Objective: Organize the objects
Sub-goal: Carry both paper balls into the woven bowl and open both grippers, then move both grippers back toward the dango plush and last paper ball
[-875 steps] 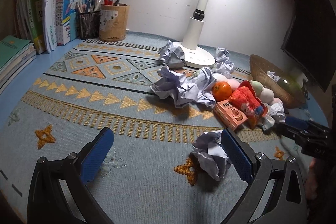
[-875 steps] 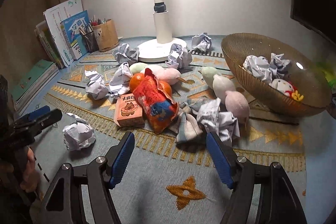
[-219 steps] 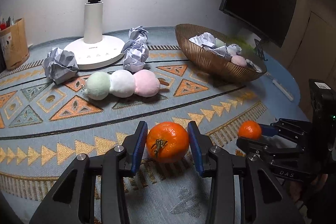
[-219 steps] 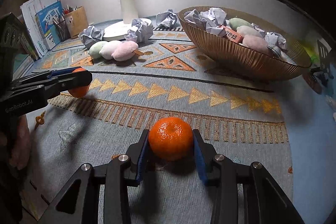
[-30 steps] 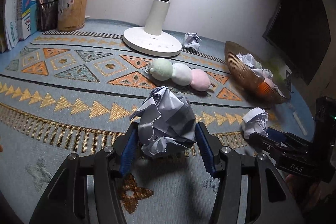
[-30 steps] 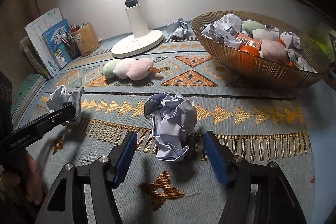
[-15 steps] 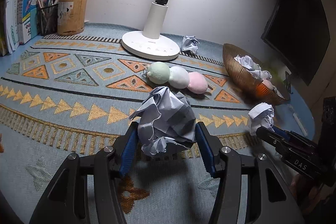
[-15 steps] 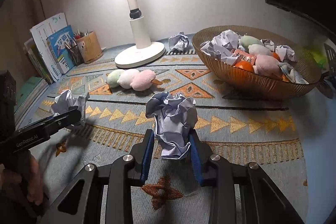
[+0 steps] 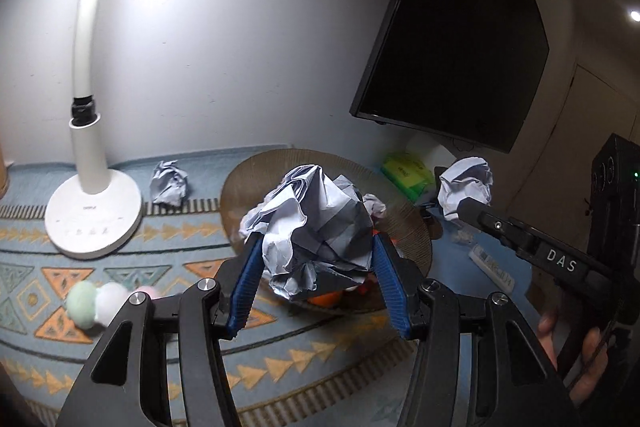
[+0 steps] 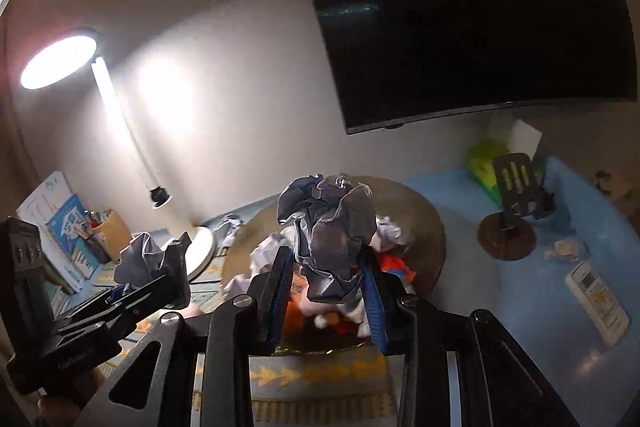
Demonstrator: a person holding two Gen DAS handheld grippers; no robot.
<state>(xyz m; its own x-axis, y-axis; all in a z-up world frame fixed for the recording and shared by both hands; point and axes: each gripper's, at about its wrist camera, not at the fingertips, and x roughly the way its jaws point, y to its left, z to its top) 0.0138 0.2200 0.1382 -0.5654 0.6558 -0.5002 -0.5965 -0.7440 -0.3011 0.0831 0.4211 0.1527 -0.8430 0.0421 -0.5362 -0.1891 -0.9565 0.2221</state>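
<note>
Left tool, low centre of the left wrist view: blue pads closed on a crumpled paper ball, held up in the air over the near rim of the woven basket. Right tool, low centre of the right wrist view: pads pinched on a second paper wad, also raised above the basket, with its bowl directly below and behind. Both tools side by side, each visible at the edge of the other's view, a clear gap between them.

Inside the basket: more crumpled paper, something orange and something red, partly hidden by the held wads. Basket's far rim close to the wall; open blue desk to its right, carrying a white remote near the right edge and a dark phone stand further back.

Left of the basket: patterned mat, white lamp base, one loose paper ball between lamp and basket, a pastel plush skewer at lower left. Dark screen on the wall, upper right.
</note>
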